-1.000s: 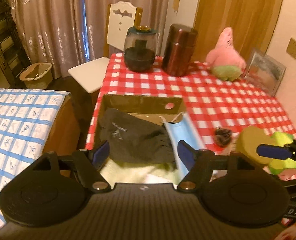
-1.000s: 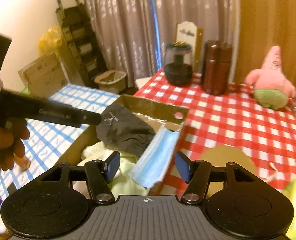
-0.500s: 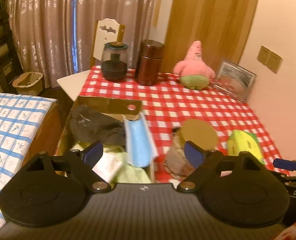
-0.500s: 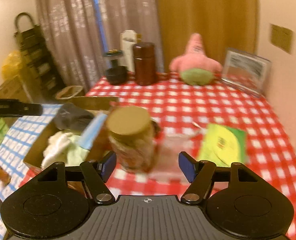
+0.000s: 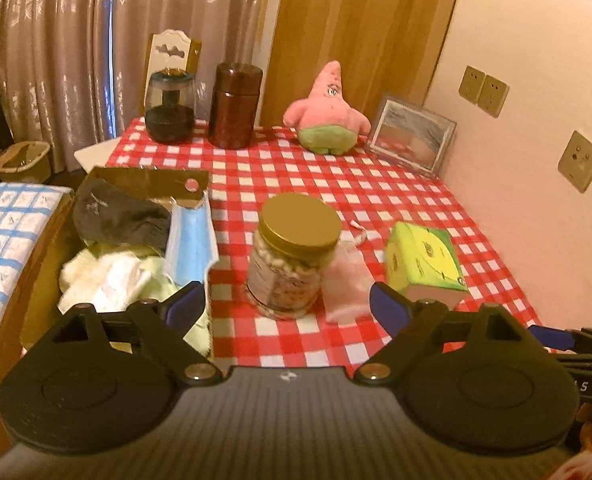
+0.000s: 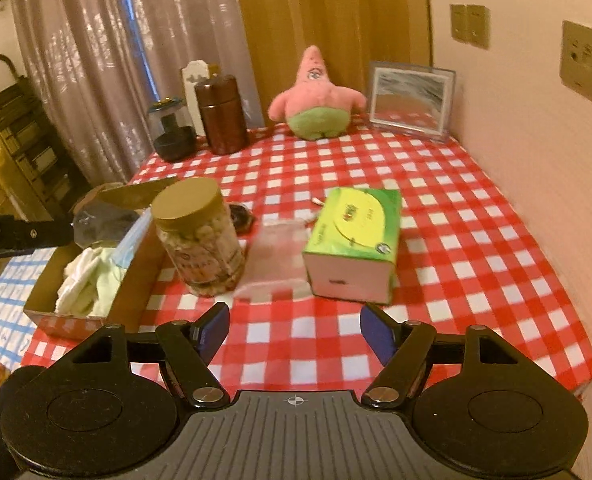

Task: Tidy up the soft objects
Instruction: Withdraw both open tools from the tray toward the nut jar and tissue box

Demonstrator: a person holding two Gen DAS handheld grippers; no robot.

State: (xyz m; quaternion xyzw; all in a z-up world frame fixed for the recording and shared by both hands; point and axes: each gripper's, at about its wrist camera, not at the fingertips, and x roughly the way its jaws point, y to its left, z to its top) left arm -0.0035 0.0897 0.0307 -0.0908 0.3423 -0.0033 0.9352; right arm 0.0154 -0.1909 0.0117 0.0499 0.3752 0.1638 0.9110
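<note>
A: Left hand-held gripper (image 5: 286, 306)?
B: Hanging over the desk (image 5: 375, 184), fingers apart, nothing between them. Cardboard box (image 5: 48, 256) of soft cloths (image 5: 108, 280) and blue mask (image 5: 190, 240) sitting ahead-left, jar (image 5: 294, 254) straight ahead.
A: Right hand-held gripper (image 6: 294, 332)?
B: Jaws opening, empty. Clear pouch (image 6: 274, 262) lying just ahead, green tissue box (image 6: 353, 244) ahead-right, pink plush (image 6: 315, 96) sitting far ahead.

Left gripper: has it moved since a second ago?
Yes. The left gripper has swung right: earlier its fingers framed the box; now they frame the jar, box at the left.
</note>
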